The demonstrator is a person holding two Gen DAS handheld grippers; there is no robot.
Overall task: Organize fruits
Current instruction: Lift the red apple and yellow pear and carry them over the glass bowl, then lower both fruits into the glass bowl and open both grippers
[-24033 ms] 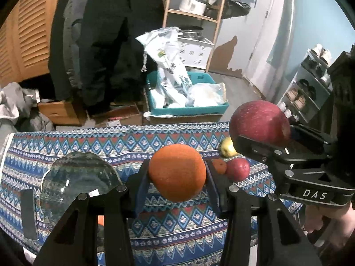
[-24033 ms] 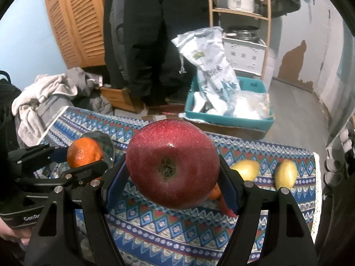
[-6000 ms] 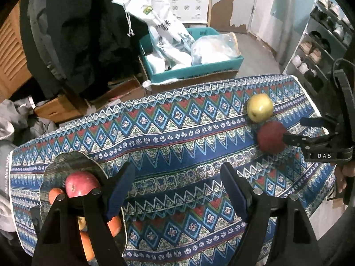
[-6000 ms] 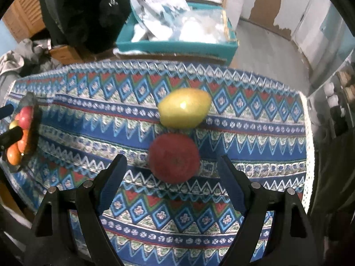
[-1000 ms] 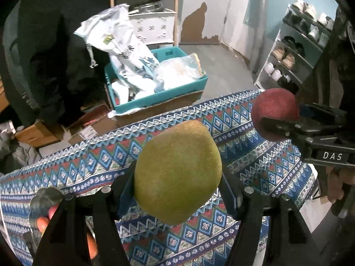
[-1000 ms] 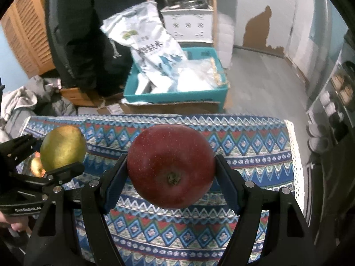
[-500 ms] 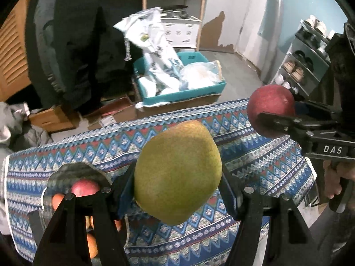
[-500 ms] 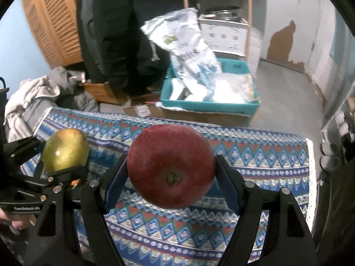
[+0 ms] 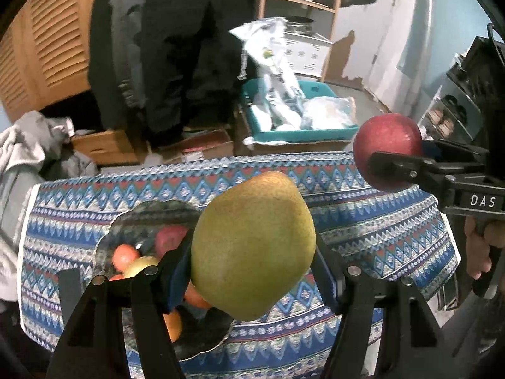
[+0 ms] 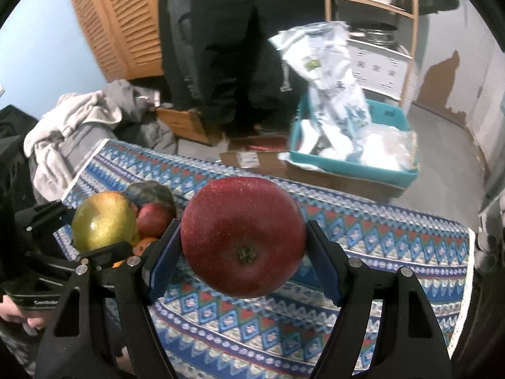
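The left tool (image 9: 252,268) was clamped on a yellow-green pear (image 9: 252,246), its blue pads pressed against both sides of the fruit. It held the pear in the air above the near edge of a glass plate (image 9: 148,211) that sat on the patterned cloth (image 9: 363,230) covering the tabletop. On the plate lay a red apple (image 9: 169,237), a few small oranges (image 9: 124,255) and a pale yellow fruit (image 9: 142,265), partly hidden behind the tool and the pear.

The right tool (image 10: 243,262) was closed on a second, dark red apple (image 10: 243,237), stem end facing the camera, gripped between its two blue pads. That apple hung in the air over the cloth, off to the right of the plate and well apart from it. In the left wrist view it showed at the right edge (image 9: 388,154), pinched in the black fingers marked "DAS". In the right wrist view the pear (image 10: 102,221) and the left tool (image 10: 79,237) appeared at the left, just in front of the plate (image 10: 154,192) with its apple (image 10: 154,219).

Beyond the tabletop stood a teal bin (image 10: 363,164) stuffed with plastic bags, a wooden shelf (image 10: 372,0) with a pot, a louvred door (image 10: 120,25) and a pile of clothes (image 10: 79,117).
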